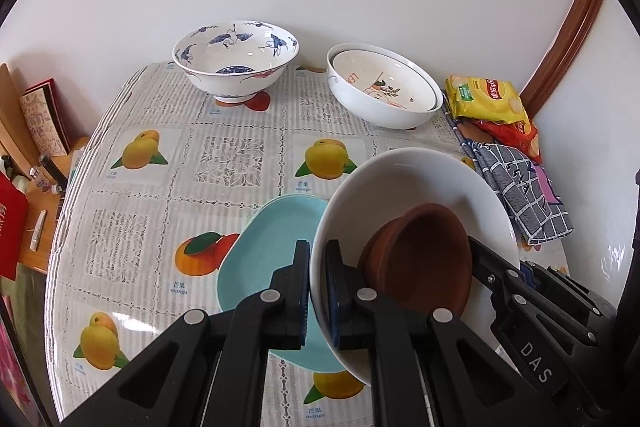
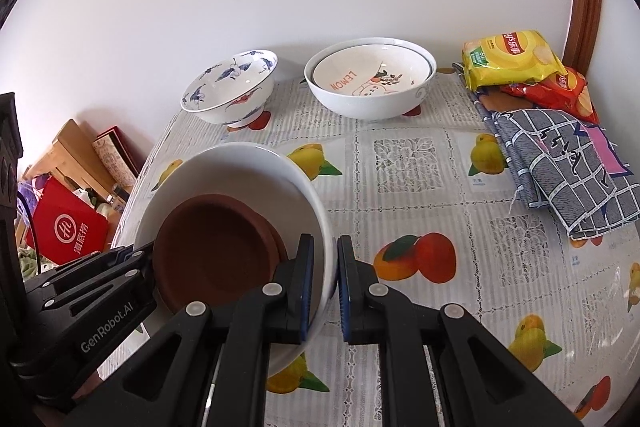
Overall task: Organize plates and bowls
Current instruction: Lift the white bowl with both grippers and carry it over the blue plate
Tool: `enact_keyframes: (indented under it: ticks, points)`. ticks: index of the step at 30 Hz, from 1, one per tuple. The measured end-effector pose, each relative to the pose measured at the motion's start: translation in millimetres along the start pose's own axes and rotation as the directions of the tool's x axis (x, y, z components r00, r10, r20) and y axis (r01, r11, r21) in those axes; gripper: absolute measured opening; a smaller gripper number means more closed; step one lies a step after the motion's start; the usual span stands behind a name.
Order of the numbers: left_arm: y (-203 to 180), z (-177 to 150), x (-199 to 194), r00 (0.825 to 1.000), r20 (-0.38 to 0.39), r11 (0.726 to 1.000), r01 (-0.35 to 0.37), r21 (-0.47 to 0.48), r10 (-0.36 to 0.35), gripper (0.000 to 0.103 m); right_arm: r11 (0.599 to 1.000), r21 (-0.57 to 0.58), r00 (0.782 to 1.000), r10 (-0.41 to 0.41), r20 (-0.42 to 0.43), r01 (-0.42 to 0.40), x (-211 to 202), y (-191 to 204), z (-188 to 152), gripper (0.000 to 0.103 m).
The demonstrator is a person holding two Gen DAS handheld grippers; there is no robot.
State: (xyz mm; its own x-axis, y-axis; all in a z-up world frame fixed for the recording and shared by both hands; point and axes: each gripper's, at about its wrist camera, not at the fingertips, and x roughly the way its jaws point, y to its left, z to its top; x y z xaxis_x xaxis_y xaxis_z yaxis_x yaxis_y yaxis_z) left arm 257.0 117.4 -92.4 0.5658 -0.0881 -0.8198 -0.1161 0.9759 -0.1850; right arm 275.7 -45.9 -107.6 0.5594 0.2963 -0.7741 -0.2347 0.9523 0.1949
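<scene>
Both my grippers, left (image 1: 318,297) and right (image 2: 324,291), clamp the tilted white bowl (image 1: 420,179) holding brown clay dishes (image 1: 424,259).

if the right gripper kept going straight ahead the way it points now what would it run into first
The right gripper is shut on the rim of the white bowl, which holds a brown dish. Straight ahead, the bowl would probably reach the big white bowl with the LEMON dish first, though depth is hard to judge.

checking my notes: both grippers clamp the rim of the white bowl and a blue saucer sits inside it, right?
Not quite: the saucer inside the white bowl is brown, as the right wrist view shows. The left gripper and right gripper do clamp its rim.
</scene>
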Motion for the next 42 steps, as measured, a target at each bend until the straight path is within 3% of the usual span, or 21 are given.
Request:
enact_keyframes:
  ticks: [23, 35, 42]
  points:
    - [46, -2, 28, 0.999, -0.036, 0.998, 0.000, -0.058, -0.002, 0.008, 0.999, -0.035, 0.998, -0.007, -0.064, 0.004, 43, 33, -2, 0.011]
    - [57, -11, 59, 0.996, -0.090, 0.997, -0.012, -0.070, 0.006, 0.009, 1.000, -0.025, 0.989, -0.005, -0.145, 0.002, 80, 30, -15, 0.011]
    - [56, -9, 66, 0.996, -0.086, 0.998, -0.006, -0.066, 0.000, 0.010, 1.000, -0.021, 0.990, 0.004, -0.143, -0.007, 88, 24, -13, 0.011]
